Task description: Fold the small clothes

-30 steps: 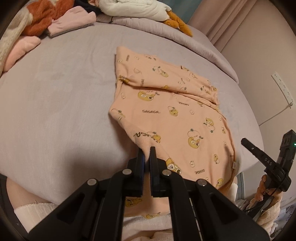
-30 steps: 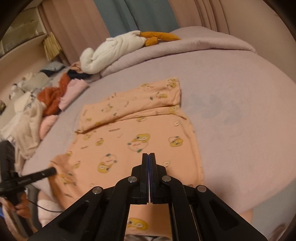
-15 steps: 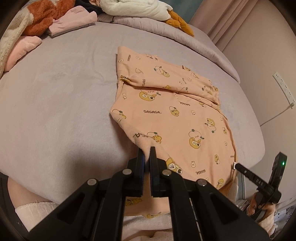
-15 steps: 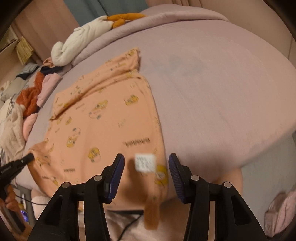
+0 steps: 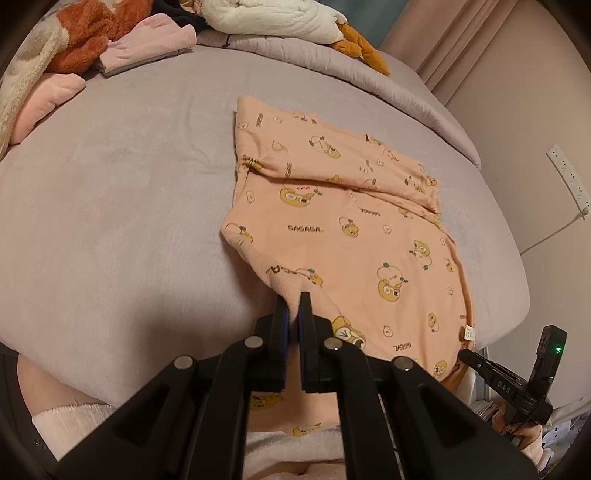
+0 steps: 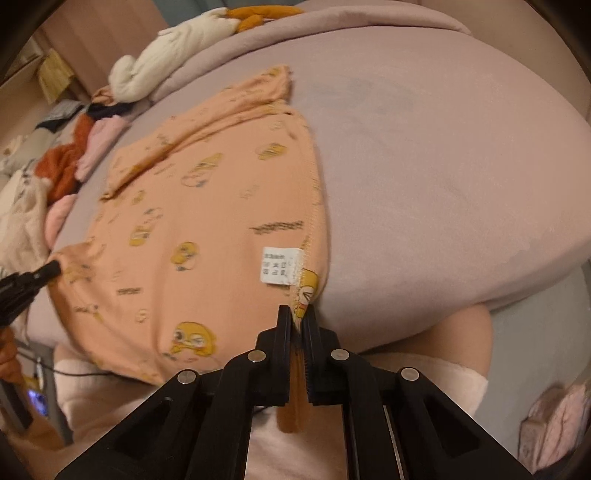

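Note:
A small peach shirt (image 5: 351, 229) printed with yellow cartoon faces lies spread on the mauve bed (image 5: 110, 192), its sleeves folded across the far end. My left gripper (image 5: 294, 302) is shut on the shirt's near left hem corner. My right gripper (image 6: 298, 314) is shut on the near right hem corner, just below the white care label (image 6: 277, 266). The shirt also fills the right wrist view (image 6: 207, 206). The hem hangs over the bed's near edge. The left gripper's tip (image 6: 37, 275) shows at the left of the right wrist view.
A pile of clothes, pink (image 5: 147, 40) and rust (image 5: 92, 33), lies at the bed's far left. A white and orange plush toy (image 5: 280, 18) lies on the rolled quilt (image 5: 369, 85) at the far end. A wall with a socket strip (image 5: 565, 173) stands to the right.
My right gripper opened, dropped toward the near right hem corner beside the care label, and closed on it. My left gripper has kept its hold on the left corner.

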A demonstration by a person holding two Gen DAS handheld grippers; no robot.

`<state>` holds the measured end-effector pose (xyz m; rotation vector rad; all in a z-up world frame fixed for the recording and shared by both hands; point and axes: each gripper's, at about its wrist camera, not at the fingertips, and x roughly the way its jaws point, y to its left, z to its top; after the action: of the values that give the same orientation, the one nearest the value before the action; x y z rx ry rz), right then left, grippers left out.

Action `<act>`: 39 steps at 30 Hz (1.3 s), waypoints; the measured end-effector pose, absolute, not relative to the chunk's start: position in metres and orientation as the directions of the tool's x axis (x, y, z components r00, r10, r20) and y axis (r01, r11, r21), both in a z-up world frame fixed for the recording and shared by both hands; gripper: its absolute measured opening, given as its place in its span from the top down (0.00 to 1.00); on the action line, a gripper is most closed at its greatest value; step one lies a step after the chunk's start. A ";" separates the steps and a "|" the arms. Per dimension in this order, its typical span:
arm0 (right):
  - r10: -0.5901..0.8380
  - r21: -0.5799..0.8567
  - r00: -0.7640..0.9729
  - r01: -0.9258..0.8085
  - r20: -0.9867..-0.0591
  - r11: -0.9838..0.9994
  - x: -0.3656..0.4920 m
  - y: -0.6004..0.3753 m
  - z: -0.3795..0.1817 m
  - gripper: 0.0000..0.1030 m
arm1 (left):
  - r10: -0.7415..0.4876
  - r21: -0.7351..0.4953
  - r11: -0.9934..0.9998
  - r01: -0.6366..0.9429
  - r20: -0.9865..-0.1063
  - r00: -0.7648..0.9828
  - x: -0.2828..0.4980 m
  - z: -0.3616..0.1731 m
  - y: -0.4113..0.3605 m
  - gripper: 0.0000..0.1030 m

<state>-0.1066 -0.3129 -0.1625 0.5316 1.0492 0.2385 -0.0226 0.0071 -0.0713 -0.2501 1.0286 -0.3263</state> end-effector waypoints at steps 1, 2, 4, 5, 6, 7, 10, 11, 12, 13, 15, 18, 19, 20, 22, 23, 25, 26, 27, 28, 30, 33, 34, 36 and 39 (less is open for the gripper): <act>0.452 0.539 0.496 0.039 -0.742 0.841 -0.106 -0.312 -0.158 0.93 | -0.381 -0.354 0.923 0.151 -0.791 0.479 -0.021 -0.069 0.007 0.97; 0.468 0.552 0.503 0.023 -0.727 0.833 -0.104 -0.310 -0.153 0.93 | -0.382 -0.354 0.923 0.152 -0.788 0.484 -0.020 -0.067 0.007 0.97; 0.498 0.582 0.527 -0.009 -0.688 0.813 -0.099 -0.310 -0.143 0.93 | -0.374 -0.344 0.926 0.157 -0.779 0.503 -0.016 -0.061 0.007 0.97; 0.509 0.594 0.537 -0.019 -0.673 0.805 -0.097 -0.311 -0.139 0.93 | -0.371 -0.341 0.927 0.156 -0.776 0.510 -0.013 -0.059 0.008 0.97; 0.528 0.615 0.552 -0.033 -0.645 0.788 -0.091 -0.313 -0.134 0.93 | -0.372 -0.340 0.927 0.159 -0.773 0.514 -0.009 -0.057 0.008 0.96; 0.543 0.637 0.569 -0.042 -0.618 0.769 -0.085 -0.317 -0.130 0.93 | -0.369 -0.338 0.928 0.158 -0.771 0.519 -0.004 -0.056 0.009 0.96; 0.546 0.660 0.608 -0.048 -0.577 0.750 -0.065 -0.320 -0.121 0.93 | -0.349 -0.322 0.935 0.146 -0.776 0.525 0.014 -0.059 0.008 0.96; 0.536 0.656 0.617 -0.042 -0.577 0.754 -0.060 -0.319 -0.120 0.93 | -0.341 -0.316 0.938 0.140 -0.779 0.526 0.022 -0.060 0.008 0.96; 0.521 0.649 0.627 -0.031 -0.580 0.760 -0.050 -0.319 -0.120 0.93 | -0.334 -0.310 0.941 0.137 -0.783 0.524 0.030 -0.063 0.007 0.96; 0.511 0.649 0.636 -0.021 -0.578 0.761 -0.043 -0.321 -0.119 0.93 | -0.328 -0.308 0.943 0.127 -0.788 0.522 0.036 -0.066 0.008 0.96; 0.490 0.647 0.647 0.008 -0.584 0.762 -0.027 -0.325 -0.121 0.93 | -0.325 -0.314 0.943 0.109 -0.801 0.502 0.054 -0.076 0.007 0.96; 0.450 0.627 0.652 0.050 -0.610 0.777 -0.012 -0.327 -0.127 0.93 | -0.330 -0.332 0.940 0.082 -0.816 0.474 0.072 -0.089 0.007 0.95; 0.447 0.629 0.644 0.068 -0.620 0.774 -0.005 -0.328 -0.132 0.93 | -0.329 -0.335 0.940 0.072 -0.822 0.465 0.077 -0.094 0.007 0.95; 0.451 0.631 0.633 0.078 -0.630 0.772 0.002 -0.329 -0.136 0.93 | -0.324 -0.332 0.941 0.061 -0.835 0.446 0.084 -0.101 0.007 0.92; 0.453 0.623 0.608 0.090 -0.652 0.777 0.009 -0.329 -0.143 0.93 | -0.308 -0.322 0.946 0.042 -0.850 0.428 0.089 -0.111 0.007 0.92; 0.440 0.604 0.595 0.097 -0.672 0.791 0.009 -0.328 -0.146 0.93 | -0.313 -0.328 0.944 0.038 -0.854 0.416 0.090 -0.116 0.008 0.92; 0.434 0.588 0.589 0.089 -0.681 0.804 0.005 -0.326 -0.147 0.92 | -0.329 -0.340 0.939 0.052 -0.843 0.425 0.086 -0.114 0.009 0.92; 0.441 0.596 0.593 0.083 -0.673 0.798 0.001 -0.328 -0.146 0.91 | -0.336 -0.342 0.937 0.063 -0.841 0.424 0.082 -0.111 0.011 0.88; 0.441 0.598 0.595 0.085 -0.672 0.797 -0.002 -0.330 -0.145 0.85 | -0.348 -0.350 0.934 0.073 -0.841 0.415 0.079 -0.109 0.012 0.81; 0.436 0.600 0.602 0.090 -0.668 0.795 -0.008 -0.333 -0.143 0.76 | -0.358 -0.359 0.930 0.078 -0.840 0.408 0.076 -0.107 0.013 0.77; 0.425 0.604 0.622 0.098 -0.657 0.791 -0.018 -0.340 -0.139 0.62 | -0.384 -0.382 0.920 0.088 -0.829 0.406 0.067 -0.100 0.019 0.63; 0.418 0.599 0.636 0.089 -0.649 0.796 -0.031 -0.346 -0.133 0.60 | -0.389 -0.383 0.918 0.103 -0.823 0.414 0.049 -0.093 0.025 0.55; 0.416 0.594 0.635 0.085 -0.651 0.800 -0.034 -0.347 -0.132 0.60 | -0.391 -0.384 0.917 0.104 -0.824 0.411 0.044 -0.094 0.025 0.53; 0.409 0.578 0.627 0.082 -0.664 0.812 -0.039 -0.343 -0.131 0.60 | -0.407 -0.402 0.910 0.099 -0.825 0.392 0.033 -0.096 0.026 0.49; 0.396 0.556 0.608 0.089 -0.688 0.827 -0.040 -0.334 -0.133 0.60 | -0.428 -0.422 0.901 0.099 -0.830 0.357 0.022 -0.101 0.024 0.50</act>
<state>-0.0402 -0.3339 -0.1334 0.5900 0.9121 0.1897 0.0223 0.0243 -0.1010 -0.3232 1.1609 -0.3478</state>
